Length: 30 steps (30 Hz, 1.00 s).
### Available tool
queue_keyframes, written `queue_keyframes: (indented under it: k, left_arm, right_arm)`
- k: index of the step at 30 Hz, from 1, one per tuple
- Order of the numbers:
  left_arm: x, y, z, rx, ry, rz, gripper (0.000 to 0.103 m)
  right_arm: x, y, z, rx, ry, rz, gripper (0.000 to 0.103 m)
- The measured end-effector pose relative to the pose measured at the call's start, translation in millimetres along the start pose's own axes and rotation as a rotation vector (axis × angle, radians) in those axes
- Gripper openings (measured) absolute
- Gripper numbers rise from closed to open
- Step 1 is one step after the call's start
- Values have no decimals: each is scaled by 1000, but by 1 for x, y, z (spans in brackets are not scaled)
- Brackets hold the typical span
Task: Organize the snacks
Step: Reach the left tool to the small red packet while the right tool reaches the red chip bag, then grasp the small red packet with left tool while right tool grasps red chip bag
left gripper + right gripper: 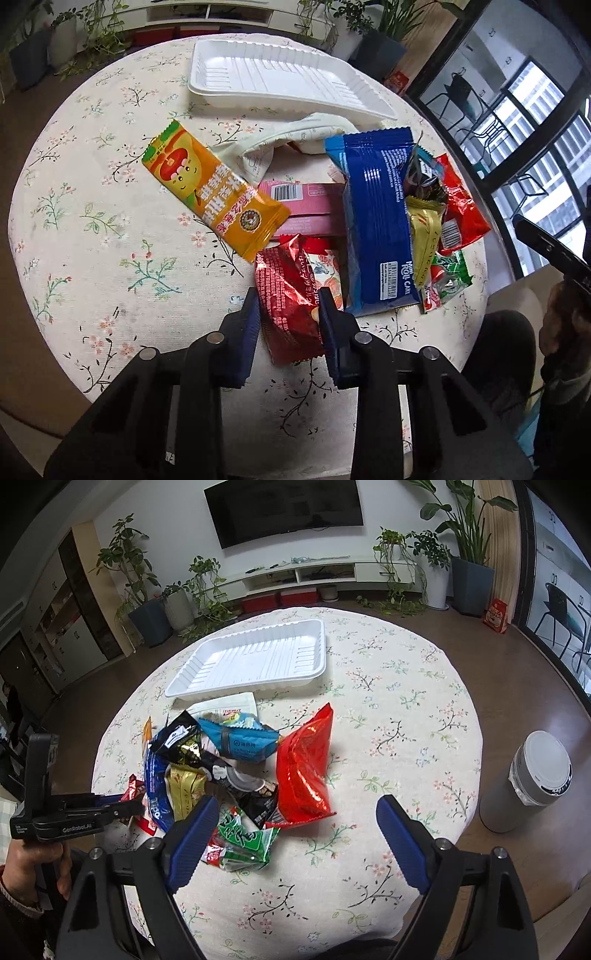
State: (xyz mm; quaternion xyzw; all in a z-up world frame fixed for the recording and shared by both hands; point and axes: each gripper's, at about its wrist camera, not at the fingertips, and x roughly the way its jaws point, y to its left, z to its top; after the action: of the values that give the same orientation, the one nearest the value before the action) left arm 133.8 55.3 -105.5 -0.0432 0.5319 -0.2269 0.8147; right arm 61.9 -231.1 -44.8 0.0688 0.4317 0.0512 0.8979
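A pile of snack packets lies on the round floral table (92, 221). My left gripper (290, 299) has its jaws closed on both sides of a dark red packet (291, 295) at the pile's near edge. An orange packet (214, 192), a pink box (314, 210), a blue roll-cake packet (376, 221) and a bright red bag (461, 206) lie beyond it. An empty white tray (277, 77) stands at the far side. My right gripper (295, 812) is open and empty above a green packet (247, 842), next to the red bag (303, 768). The tray (255, 657) lies behind the pile.
A grey bin with a white lid (532, 779) stands on the floor right of the table. Potted plants (147, 590) and a white TV shelf (314, 572) line the far wall. My left gripper also shows in the right wrist view (125, 808).
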Motion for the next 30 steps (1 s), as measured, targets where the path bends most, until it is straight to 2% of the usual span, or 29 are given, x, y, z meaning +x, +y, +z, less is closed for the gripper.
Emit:
queue_keyframes:
  k: [8, 12, 16, 19, 21, 24, 30]
  left_arm:
    - [-15, 12, -5, -39, -37, -53, 28]
    - [-22, 19, -9, -56, -48, -71, 28]
    - [-26, 29, -13, -79, -62, -90, 28]
    - [-29, 32, -14, -92, -69, -100, 28]
    - [-30, 34, -14, -93, -69, -100, 28]
    - [-28, 34, -14, -88, -66, -98, 28]
    - [-27, 32, -13, -84, -70, -98, 28]
  right_arm:
    - [18, 2, 16, -56, 49, -1, 90]
    - [46, 0, 21, -46, 132, 38, 89]
    - [73, -9, 25, 1, 188, 71, 77]
    - [93, -13, 23, 13, 249, 49, 71]
    - [100, -12, 20, 9, 268, 58, 56]
    - [102, -12, 17, 1, 268, 75, 42]
    - [99, -18, 13, 23, 247, 98, 37]
